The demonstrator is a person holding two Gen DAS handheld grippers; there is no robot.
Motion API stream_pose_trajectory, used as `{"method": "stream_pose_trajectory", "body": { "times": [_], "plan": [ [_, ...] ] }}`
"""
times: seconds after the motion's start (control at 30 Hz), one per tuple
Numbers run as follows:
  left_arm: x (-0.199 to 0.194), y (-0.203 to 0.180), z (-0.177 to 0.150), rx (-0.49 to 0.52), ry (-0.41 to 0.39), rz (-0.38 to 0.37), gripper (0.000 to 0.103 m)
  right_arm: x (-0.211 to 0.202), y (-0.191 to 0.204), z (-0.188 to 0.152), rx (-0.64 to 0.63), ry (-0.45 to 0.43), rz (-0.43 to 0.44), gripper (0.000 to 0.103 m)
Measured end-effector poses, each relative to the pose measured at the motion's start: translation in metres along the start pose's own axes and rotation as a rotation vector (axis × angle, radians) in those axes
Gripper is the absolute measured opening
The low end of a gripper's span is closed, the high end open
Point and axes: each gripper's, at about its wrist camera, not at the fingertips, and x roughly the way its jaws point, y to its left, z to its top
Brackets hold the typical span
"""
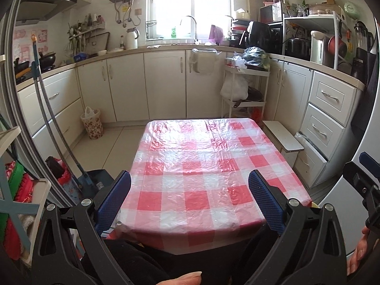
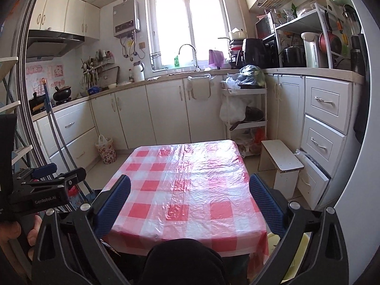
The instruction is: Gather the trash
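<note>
A small table under a red-and-white checked plastic cloth [image 1: 201, 161] [image 2: 187, 190] fills the middle of both views, and I see no trash on it. My left gripper [image 1: 190, 187] hovers over the table's near edge, blue pads wide apart with nothing between them. My right gripper [image 2: 190, 190] is held the same way, open and empty. Each gripper also shows at the edge of the other's view: the right gripper [image 1: 365, 180] at far right, the left gripper [image 2: 47, 185] at far left. A floral bin with a white bag liner [image 1: 91, 123] [image 2: 106, 150] stands on the floor by the left cabinets.
White cabinets and a counter with a sink [image 1: 190, 30] run around the room. A white trolley with bags [image 1: 244, 80] and a low white stool [image 1: 282, 137] stand right of the table. Mop handles [image 1: 54, 123] lean at left. A dark knee [image 2: 185, 261] sits under the table's near edge.
</note>
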Motion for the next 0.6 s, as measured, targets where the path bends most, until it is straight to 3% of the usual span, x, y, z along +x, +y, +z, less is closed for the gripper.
{"method": "stream_pose_trajectory", "body": {
  "times": [0.6],
  "plan": [
    [-0.017, 0.004, 0.002, -0.001, -0.05, 0.031, 0.096, -0.004, 0.007, 0.0, -0.007, -0.003, -0.025, 0.096]
  ]
}}
